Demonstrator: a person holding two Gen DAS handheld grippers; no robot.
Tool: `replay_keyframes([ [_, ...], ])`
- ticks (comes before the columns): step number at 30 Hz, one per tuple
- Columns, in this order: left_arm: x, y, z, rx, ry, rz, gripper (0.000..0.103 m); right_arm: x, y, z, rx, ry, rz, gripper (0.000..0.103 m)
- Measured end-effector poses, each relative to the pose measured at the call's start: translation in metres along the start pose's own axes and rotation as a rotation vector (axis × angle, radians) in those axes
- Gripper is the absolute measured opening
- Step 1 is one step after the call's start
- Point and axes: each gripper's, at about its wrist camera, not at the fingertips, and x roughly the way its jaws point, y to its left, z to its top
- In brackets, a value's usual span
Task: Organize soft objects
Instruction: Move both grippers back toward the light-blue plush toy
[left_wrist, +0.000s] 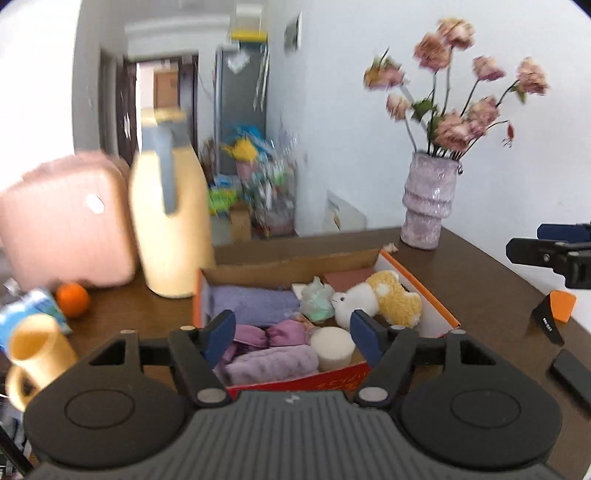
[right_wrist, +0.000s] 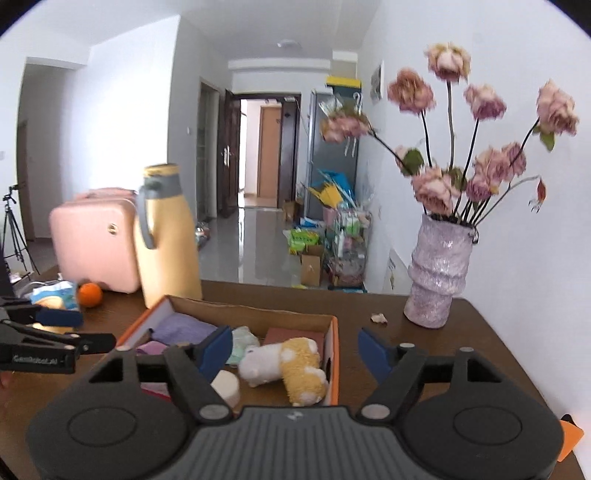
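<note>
Left tongs and right tongs both gape wide, empty, above the box of soft toys

Brown table carries box, vase, jug, orange.

Brown table bears:
- purple vase with pink flowers, 2 o'clock
- yellow jug, 10 o'clock
- pink case just left of jug
- orange, 9 o'clock
- yellow mug, 8 o'clock, tipped
</note>
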Motion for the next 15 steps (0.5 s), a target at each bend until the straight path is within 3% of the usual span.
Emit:
replay_keyframes([
  [5, -0.067, -0.013, -0.051, 0.118, -0.163, 0.148, 0.077, -0.041, 0.012, -0.043, 0.015, -0.037, 0.037, 0.08],
  [7, -0.091, -0.014, -0.078, 0.114, -0.196, 0.154, 0.079, -0.058, 0.021, -0.069, 0.006, -0.04, 0.052, 0.083],
  [11, -0.135, -0.014, -0.135, 0.052, -0.19, 0.125, 0.08, -0.092, 0.039, -0.126, 0.002, -0.019, 0.076, 0.083],
  [15, -0.177, -0.019, -0.193, 0.067, -0.2, 0.194, 0.083, -0.129, 0.052, -0.183, 0.015, -0.003, 0.096, 0.083],
])
